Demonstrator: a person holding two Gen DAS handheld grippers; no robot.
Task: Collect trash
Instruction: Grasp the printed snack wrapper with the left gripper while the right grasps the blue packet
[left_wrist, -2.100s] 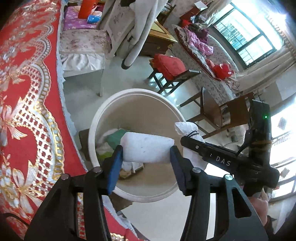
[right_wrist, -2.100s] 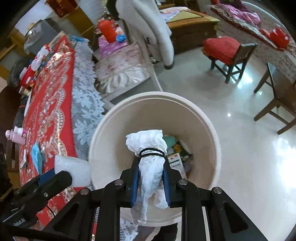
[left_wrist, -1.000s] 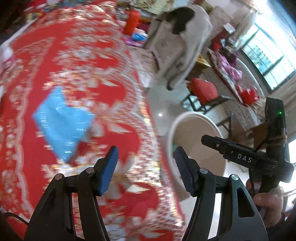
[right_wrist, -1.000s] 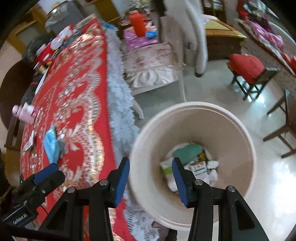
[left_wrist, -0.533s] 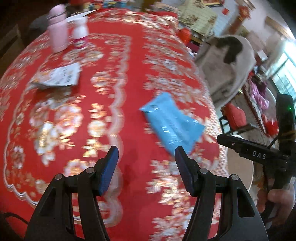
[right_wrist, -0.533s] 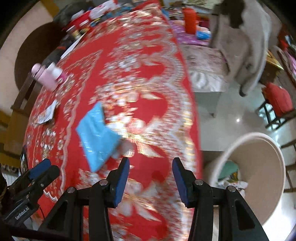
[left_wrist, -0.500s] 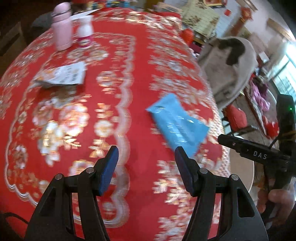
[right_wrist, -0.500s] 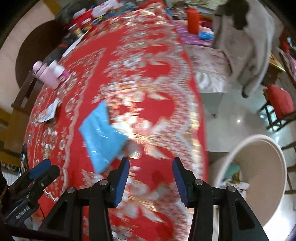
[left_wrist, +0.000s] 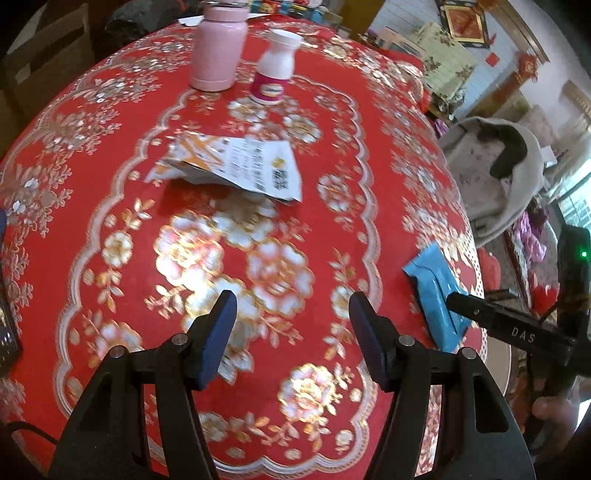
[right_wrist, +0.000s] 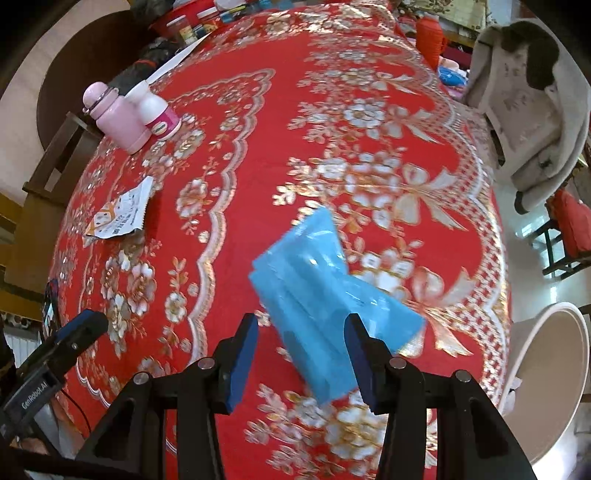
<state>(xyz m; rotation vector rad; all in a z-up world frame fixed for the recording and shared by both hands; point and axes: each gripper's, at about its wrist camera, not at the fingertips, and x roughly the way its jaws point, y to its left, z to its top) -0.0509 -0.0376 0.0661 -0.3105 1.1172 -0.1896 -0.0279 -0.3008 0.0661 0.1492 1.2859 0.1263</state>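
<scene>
Two pieces of litter lie on the red tablecloth (right_wrist: 369, 74), well apart from each other: a blue plastic wrapper (right_wrist: 325, 306) near the table's edge on the bin's side, and a torn white-and-orange packet (left_wrist: 236, 166) nearer the two bottles. In the right wrist view the right gripper (right_wrist: 301, 354) hangs above the blue wrapper with its jaws apart and nothing clamped between them; the wrapper lies flat on the cloth under the gap, though whether the fingertips touch it cannot be told through the blur. The left gripper (left_wrist: 291, 328) stands with its jaws spread over a bare patch of gold-flowered cloth, holding nothing, with the torn packet lying beyond its tips. Past that packet, a pink flask (left_wrist: 218, 44) and a small white bottle with a magenta label (left_wrist: 275, 70) stand upright just beside each other, both capped, so their contents are hidden. Off the table's edge a cream-coloured bin (right_wrist: 554, 373) sits on the pale floor; only part of its rim and inner wall shows, with a scrap of something white at the bottom. A grey coat (right_wrist: 524, 110) hangs over a chair beyond the table's far side, and a stool with a red cushion (right_wrist: 569, 225) stands on the floor near it.
</scene>
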